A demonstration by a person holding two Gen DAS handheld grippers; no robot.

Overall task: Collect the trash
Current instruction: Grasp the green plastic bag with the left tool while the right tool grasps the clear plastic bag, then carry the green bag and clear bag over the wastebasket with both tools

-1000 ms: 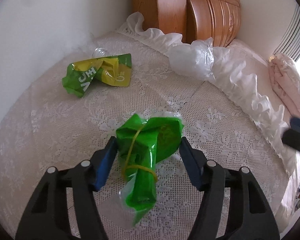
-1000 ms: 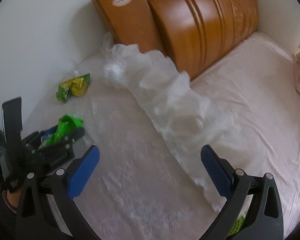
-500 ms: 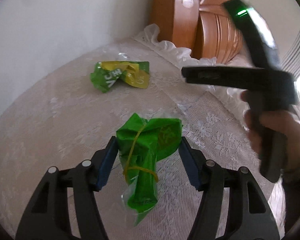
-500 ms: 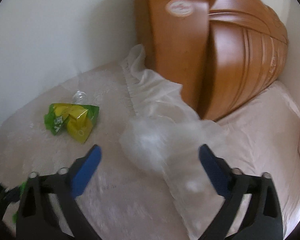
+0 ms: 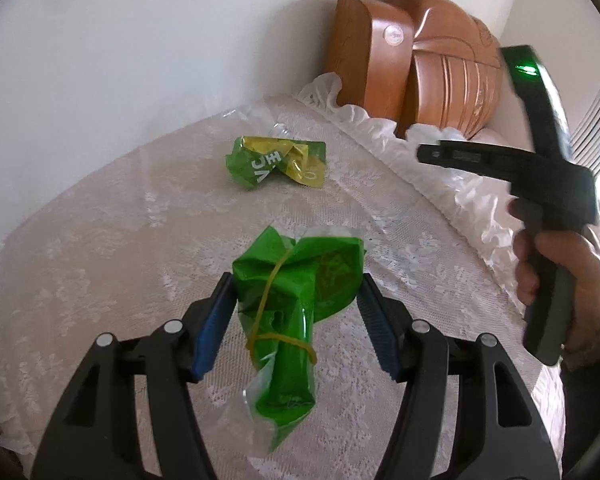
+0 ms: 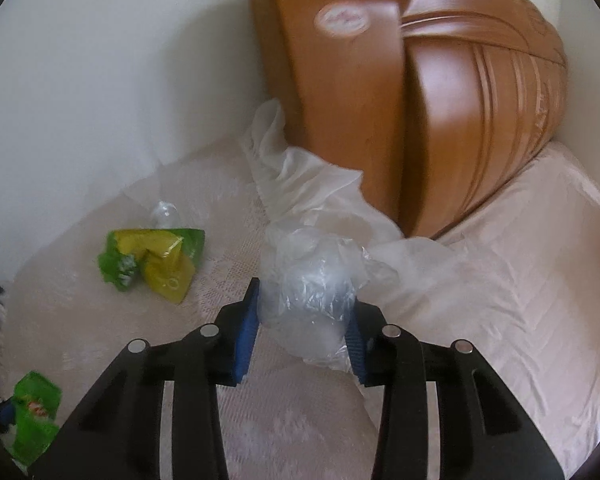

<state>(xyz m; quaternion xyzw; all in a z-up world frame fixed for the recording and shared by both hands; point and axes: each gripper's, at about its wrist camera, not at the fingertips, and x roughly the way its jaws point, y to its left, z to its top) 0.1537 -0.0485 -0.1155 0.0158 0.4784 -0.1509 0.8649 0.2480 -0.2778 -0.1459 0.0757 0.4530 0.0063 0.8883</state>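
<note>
The left tool (image 5: 298,304) holds a crumpled green wrapper (image 5: 296,300), bound with a yellow rubber band, clamped between its blue pads above the lace-covered bed (image 5: 100,240). The right tool (image 6: 302,322) has just been closing and now grips a clear plastic bag (image 6: 312,280) beside the ruffled edge. A green-and-yellow snack packet (image 6: 152,264) lies near the wall.

Wooden headboard (image 6: 460,100), white wall (image 5: 140,60), lace bedspread (image 5: 100,248), pink sheet (image 6: 520,280)
</note>
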